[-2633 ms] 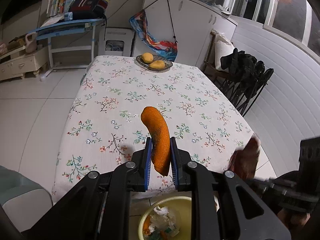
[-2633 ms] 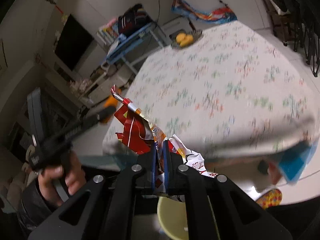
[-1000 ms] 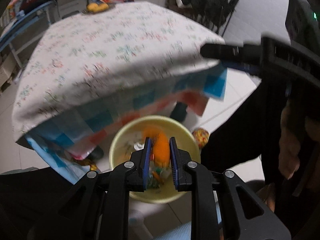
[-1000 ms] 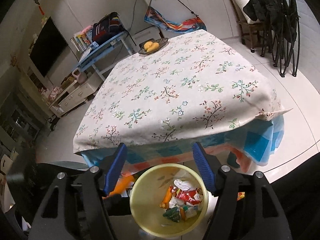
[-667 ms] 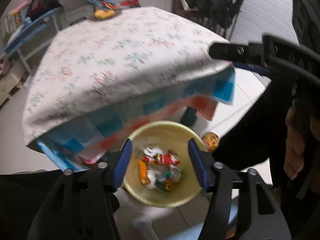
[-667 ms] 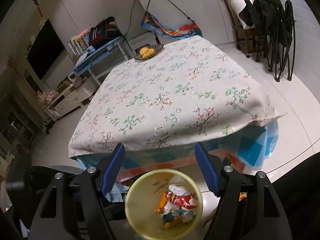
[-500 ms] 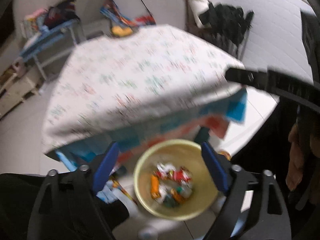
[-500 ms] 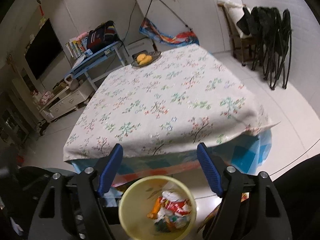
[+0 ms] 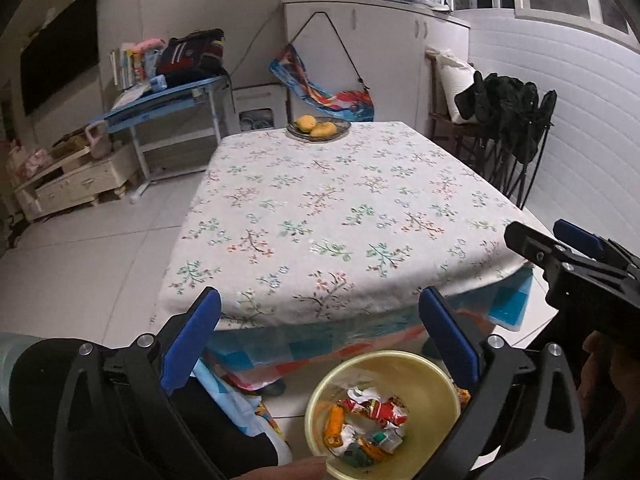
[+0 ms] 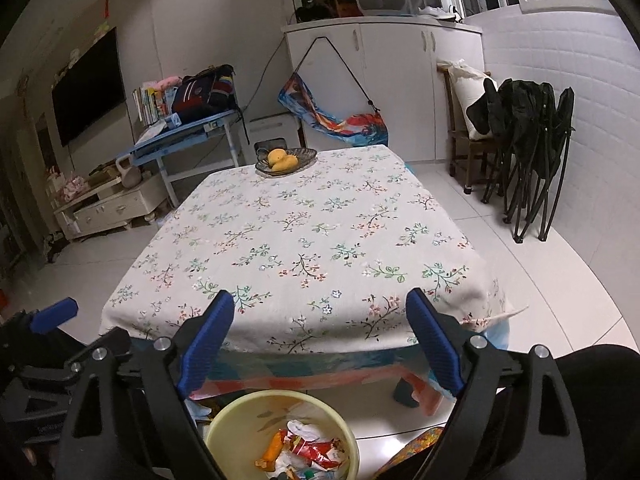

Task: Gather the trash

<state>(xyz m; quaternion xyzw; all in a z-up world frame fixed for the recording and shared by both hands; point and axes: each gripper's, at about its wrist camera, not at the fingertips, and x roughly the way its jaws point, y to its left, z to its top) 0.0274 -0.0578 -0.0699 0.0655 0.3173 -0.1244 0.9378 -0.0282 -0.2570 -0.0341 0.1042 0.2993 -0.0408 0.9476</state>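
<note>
- The left gripper [image 9: 320, 340] hung with its blue pads spread wide and nothing between them, above the yellow bin [image 9: 436, 376].
- The right gripper [image 10: 320, 340] was likewise spread wide and empty.
- Trash [image 9: 366, 426], including an orange peel [image 9: 333, 425] and red wrappers [image 10: 316, 450], lay inside the bin on the floor beside the table [image 10: 304, 248].
- A fruit dish [image 10: 286, 160] sat at the table's far edge.

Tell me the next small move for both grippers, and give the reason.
Probably lift both away from the bin and hold: the left gripper and right gripper are both open with nothing between the fingers, the trash lies in the bin, and the table shows only the fruit dish, so no further trash to pick up is in view.
</note>
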